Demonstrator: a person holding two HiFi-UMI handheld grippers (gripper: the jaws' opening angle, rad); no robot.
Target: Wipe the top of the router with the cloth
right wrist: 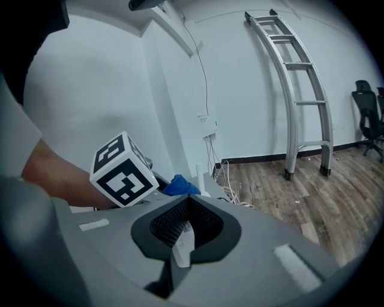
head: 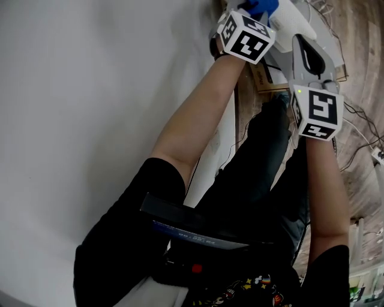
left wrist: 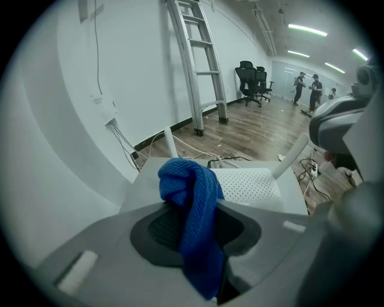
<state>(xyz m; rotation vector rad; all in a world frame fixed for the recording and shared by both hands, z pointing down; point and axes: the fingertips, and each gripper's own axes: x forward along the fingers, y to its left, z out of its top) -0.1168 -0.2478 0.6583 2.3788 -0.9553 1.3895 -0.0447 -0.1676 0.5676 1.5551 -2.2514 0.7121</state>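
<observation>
The white router (left wrist: 249,183), with a dotted top, lies just beyond my left gripper (left wrist: 193,207) in the left gripper view. That gripper is shut on a blue cloth (left wrist: 192,198), which bunches above the jaws over the router's near edge. One antenna (left wrist: 170,143) stands at the router's back left. A second antenna (left wrist: 293,157) slants up to my right gripper (right wrist: 187,208), which is shut on a white piece of it (right wrist: 182,241). In the head view both grippers (head: 258,11) (head: 307,55) are held out at the top, close together. The cloth (right wrist: 180,185) also shows beside the left marker cube (right wrist: 123,171).
A metal ladder (left wrist: 201,66) leans on the white wall. Cables (left wrist: 129,147) hang from a wall box down to the wooden floor. Office chairs (left wrist: 252,81) and people (left wrist: 306,90) are far down the room. More cables (head: 360,135) lie on the floor at right.
</observation>
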